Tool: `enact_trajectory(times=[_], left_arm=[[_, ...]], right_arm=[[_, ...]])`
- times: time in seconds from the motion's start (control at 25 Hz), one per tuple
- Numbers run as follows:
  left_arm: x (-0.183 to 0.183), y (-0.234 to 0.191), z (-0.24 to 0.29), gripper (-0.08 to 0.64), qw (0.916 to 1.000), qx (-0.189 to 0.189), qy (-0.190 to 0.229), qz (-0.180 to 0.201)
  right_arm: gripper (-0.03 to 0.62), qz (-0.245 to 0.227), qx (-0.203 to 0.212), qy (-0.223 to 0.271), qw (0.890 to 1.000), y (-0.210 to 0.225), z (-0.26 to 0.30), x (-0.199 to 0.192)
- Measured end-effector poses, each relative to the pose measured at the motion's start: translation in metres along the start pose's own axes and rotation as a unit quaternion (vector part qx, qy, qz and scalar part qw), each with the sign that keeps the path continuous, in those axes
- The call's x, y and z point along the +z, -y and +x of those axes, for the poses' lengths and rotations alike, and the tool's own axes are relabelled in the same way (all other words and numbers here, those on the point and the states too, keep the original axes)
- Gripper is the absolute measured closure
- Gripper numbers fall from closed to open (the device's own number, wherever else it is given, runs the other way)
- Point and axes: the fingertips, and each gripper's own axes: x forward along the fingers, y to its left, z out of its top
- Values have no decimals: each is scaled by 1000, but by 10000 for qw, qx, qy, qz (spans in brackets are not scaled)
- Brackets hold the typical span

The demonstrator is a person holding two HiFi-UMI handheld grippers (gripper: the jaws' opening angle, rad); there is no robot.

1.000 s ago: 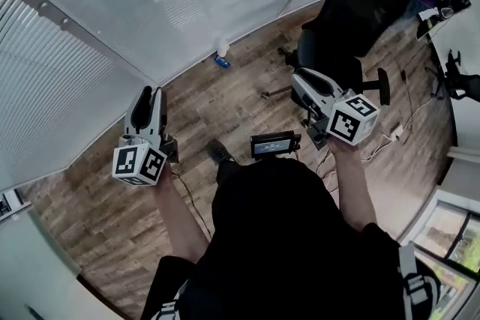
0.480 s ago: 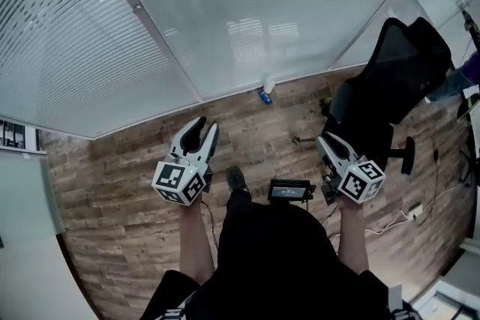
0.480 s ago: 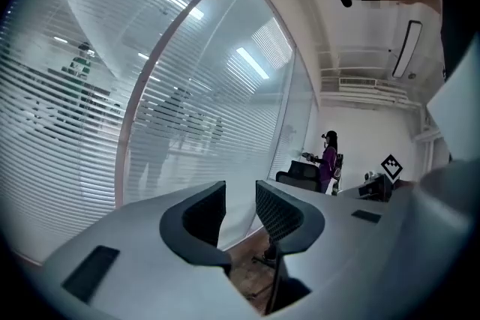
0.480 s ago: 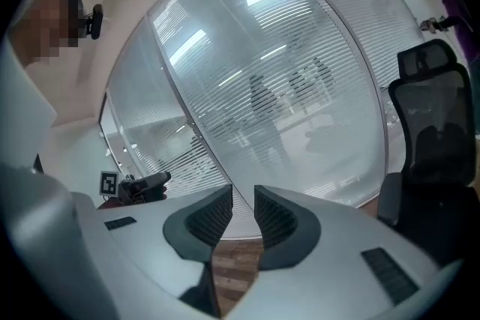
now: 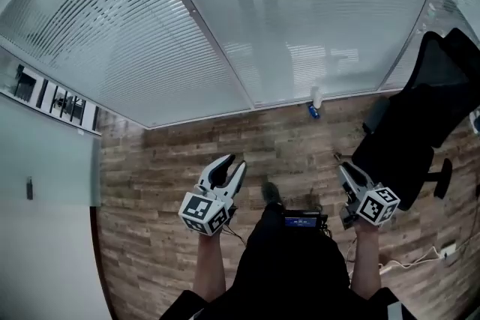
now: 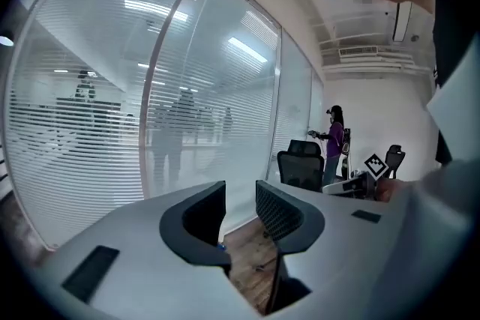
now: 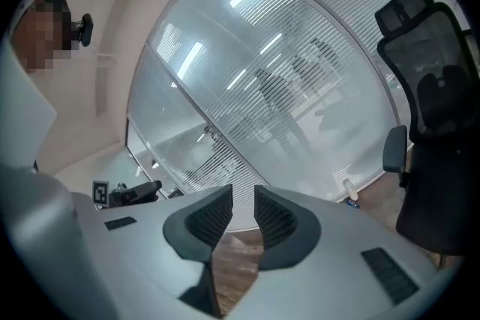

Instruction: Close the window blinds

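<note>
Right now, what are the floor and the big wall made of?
The floor looks like wood planks, or maybe wood-look laminate: brown boards with grain and seams. The wall looks like glass: smooth, shiny, with reflections on it.

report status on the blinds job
Left gripper open, empty; right gripper open, empty. Blinds ahead, slats open, neither gripper at them. Chair beside the right gripper, bottle at the foot of the blinds.

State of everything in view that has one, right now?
left gripper, jaws apart, empty.
right gripper, jaws apart, empty.
window blinds, lowered, slats tilted open, figures visible through them.
office chair, upright, unoccupied.
</note>
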Motion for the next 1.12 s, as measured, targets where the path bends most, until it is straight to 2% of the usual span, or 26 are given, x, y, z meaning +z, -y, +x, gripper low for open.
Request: enact_trajectory(times=[0.16, 0.4, 0.64, 0.8, 0.96, 1.12], left_arm=[[4, 7, -26, 423, 9998, 19, 171, -62], [5, 28, -39, 422, 9971, -637, 416, -6], [-35, 8, -86, 423, 9919, -1028, 443, -596], [-56, 7, -100, 423, 9873, -1248, 438, -885], [-47, 10, -121, 423, 9832, -1329, 707, -1030], [-35, -8, -140, 422, 9836, -1067, 966, -1091]], right_arm=[[500, 14, 68, 295, 9995, -16, -26, -5], [500, 27, -456, 578, 9973, -28, -65, -29], [500, 14, -840, 669, 9942, -84, -86, -83], [500, 96, -1087, 602, 9922, -104, -106, -117], [500, -3, -1166, 570, 9915, -119, -119, -116], [500, -264, -785, 673, 9943, -146, -99, -90]])
